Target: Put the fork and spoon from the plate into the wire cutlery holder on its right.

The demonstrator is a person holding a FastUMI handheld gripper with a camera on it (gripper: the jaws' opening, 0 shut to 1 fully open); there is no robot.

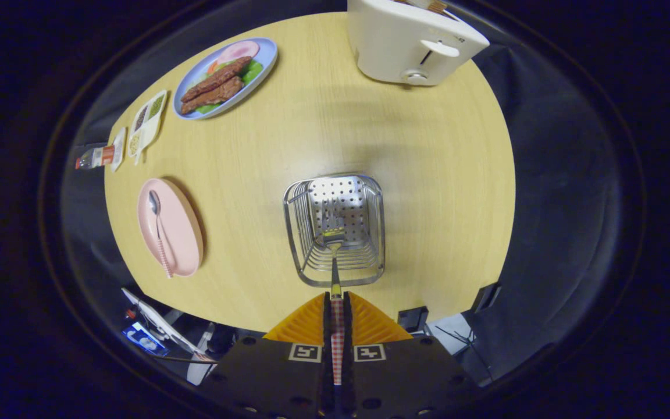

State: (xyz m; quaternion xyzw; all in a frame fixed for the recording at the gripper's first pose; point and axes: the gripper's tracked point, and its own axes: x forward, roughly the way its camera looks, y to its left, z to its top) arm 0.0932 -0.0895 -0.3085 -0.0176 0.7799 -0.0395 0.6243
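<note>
My gripper (337, 298) is shut on the fork (334, 256), whose red-and-white checked handle is pinched between the two fingers. The fork's metal head points down into the open top of the wire cutlery holder (335, 230), which stands on the wooden table just ahead of the fingers. To the holder's left lies the pink plate (181, 233) with the spoon (159, 233) on it, its bowl at the far end and its checked handle toward me.
A white toaster (410, 41) stands at the table's far side, beyond the holder. A blue plate (227, 75) of food, a small divided white dish (148, 121) and a packet (99, 157) lie at the far left. The table's near edge runs under the fingers.
</note>
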